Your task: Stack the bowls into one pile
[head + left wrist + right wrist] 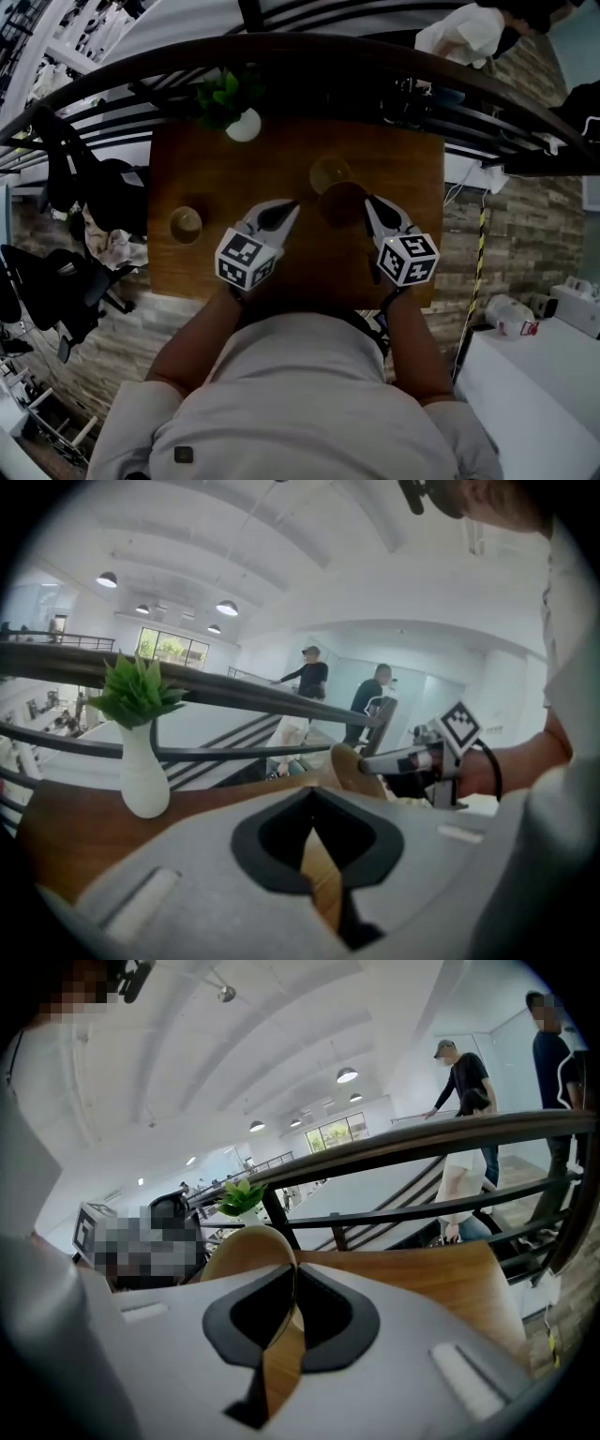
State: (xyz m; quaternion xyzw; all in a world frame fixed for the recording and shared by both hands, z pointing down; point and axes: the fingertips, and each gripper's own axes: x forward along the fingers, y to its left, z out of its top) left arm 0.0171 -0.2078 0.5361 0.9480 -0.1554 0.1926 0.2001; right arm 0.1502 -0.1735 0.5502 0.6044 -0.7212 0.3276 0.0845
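- A person at a wooden table (187, 272) works two hand-held grippers. The right gripper (369, 201) has its jaws pinched on the rim of the held bowl (343, 204).
- The right gripper's own view shows the wooden wall of the held bowl (246, 1249) running between the closed pads.
- Measured from the white vase (244, 126), the held bowl lies toward the person and to the right. It overlaps the near edge of the pale bowl (328, 172), which appears to be the target of the coming move.
- From the left gripper view, the held bowl (349, 767) hangs tipped on edge rather than level. A round bowl has no long axis, so its mouth likely needs levelling before it can nest.
- The left gripper (295, 207) has its jaws together and carries nothing.
- The lone bowl (186, 224) sits left of the vase and nearer the person, well apart from the other two bowls. The left gripper is the nearer one to it.
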